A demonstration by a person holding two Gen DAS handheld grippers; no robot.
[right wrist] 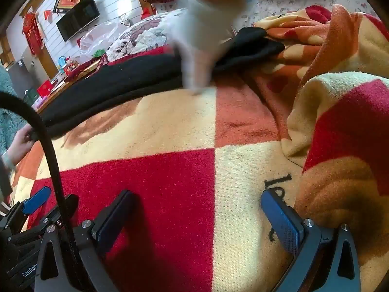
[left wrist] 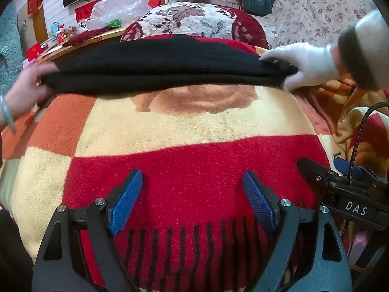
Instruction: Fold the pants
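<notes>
The black pants lie folded in a long band across the far side of a checked blanket; they also show in the right wrist view. A bare hand holds their left end and a white-gloved hand presses their right end. My left gripper is open and empty, resting low over the blanket's red square, well short of the pants. My right gripper is open and empty, also near the blanket's front. The right gripper also appears at the left wrist view's right edge.
The blanket is bunched up in a heap at the right. A floral cushion sits behind the pants. A cluttered wooden table with a plastic bag stands at the back left. A black cable crosses the right wrist view.
</notes>
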